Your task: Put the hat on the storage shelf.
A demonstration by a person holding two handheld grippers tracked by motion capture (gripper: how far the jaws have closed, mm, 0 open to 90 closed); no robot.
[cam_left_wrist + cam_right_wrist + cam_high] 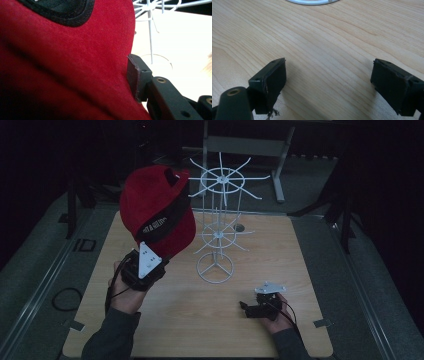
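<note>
We take the white wire rack (218,220) as our landmark: it stands upright on the wooden table (280,250), its ring base near the table's middle and two tiers of spokes above it.

Left of the rack we see the left gripper (150,251), held in the person's left hand (126,290) and raised off the table. It carries a red cap (157,210) with a black band, which rises from the jaws to about the height of the rack's upper spokes, just beside them; we cannot tell whether it touches them. In the left gripper view the red cloth (75,62) presses against the inner face of the one jaw we can see, so the jaws are closed on the cap's edge; the other jaw is hidden behind the fabric.

Right of the rack's base and nearer the person, the right gripper (247,309) sits low over the table in the right hand (280,317). In the right gripper view (329,80) its jaws stand wide apart with bare wood between them, holding nothing, and the rim of the rack's base (312,2) lies ahead of them.
</note>
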